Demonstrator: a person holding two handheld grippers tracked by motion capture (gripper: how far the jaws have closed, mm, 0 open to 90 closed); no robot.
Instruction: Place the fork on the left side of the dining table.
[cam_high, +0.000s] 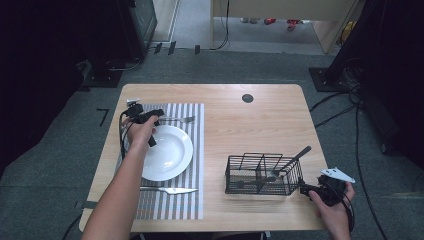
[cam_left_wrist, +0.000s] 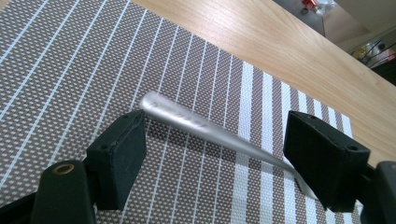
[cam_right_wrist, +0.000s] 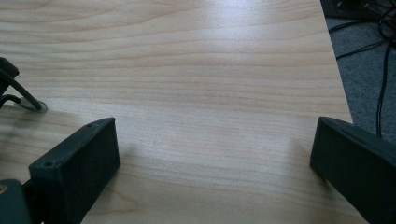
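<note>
A silver fork (cam_high: 177, 119) lies on the striped placemat (cam_high: 192, 200) just beyond the white plate (cam_high: 170, 155). My left gripper (cam_high: 150, 116) hovers low over the fork's handle end. In the left gripper view its jaws (cam_left_wrist: 215, 135) stand wide apart with the fork handle (cam_left_wrist: 187, 122) lying on the placemat (cam_left_wrist: 70, 70) between them, and neither pad touches it. My right gripper (cam_high: 305, 189) rests near the table's front right corner beside the black wire basket (cam_high: 262, 175). It is open (cam_right_wrist: 215, 154) over bare wood.
A knife (cam_high: 170, 190) lies on the placemat at the near side of the plate. One utensil (cam_high: 295, 157) leans out of the basket, whose corner (cam_right_wrist: 14, 91) shows in the right gripper view. The wooden table (cam_high: 250, 125) has a small round cable hole (cam_high: 247, 98) at the back.
</note>
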